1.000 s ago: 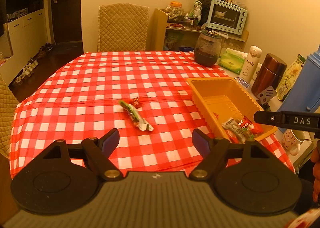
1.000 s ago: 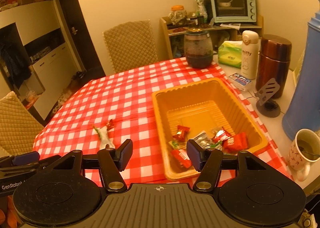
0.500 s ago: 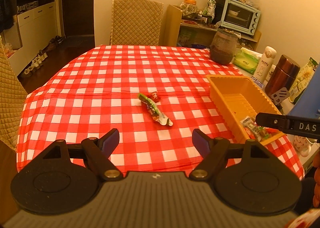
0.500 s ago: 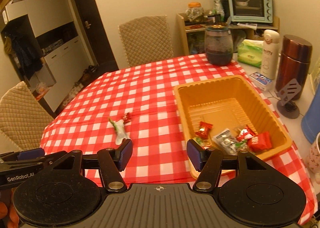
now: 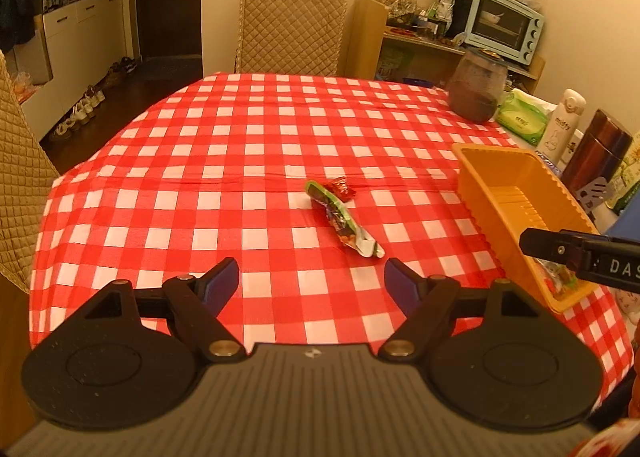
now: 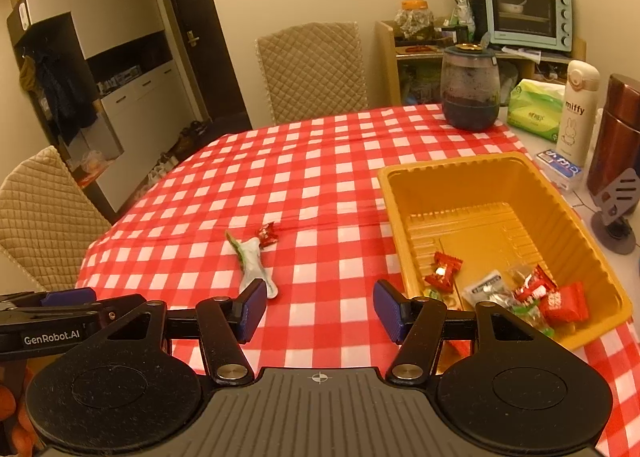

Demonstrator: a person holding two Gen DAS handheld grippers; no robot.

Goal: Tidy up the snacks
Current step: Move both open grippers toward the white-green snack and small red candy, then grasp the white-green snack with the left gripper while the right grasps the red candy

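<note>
A long green snack packet and a small red wrapped candy lie together on the red checked tablecloth, also in the right wrist view: packet, candy. An orange bin at the table's right holds several wrapped snacks; it also shows in the left wrist view. My left gripper is open and empty above the near table edge, short of the packet. My right gripper is open and empty, between the packet and the bin.
A dark glass jar, green tissue pack, white miffy bottle and brown flask stand at the back right. Quilted chairs stand at the far side and left. A toaster oven sits on a shelf behind.
Both grippers have swung left, so the packet and candy sit more central in the left view and the bin further right. Both stay open and empty.
</note>
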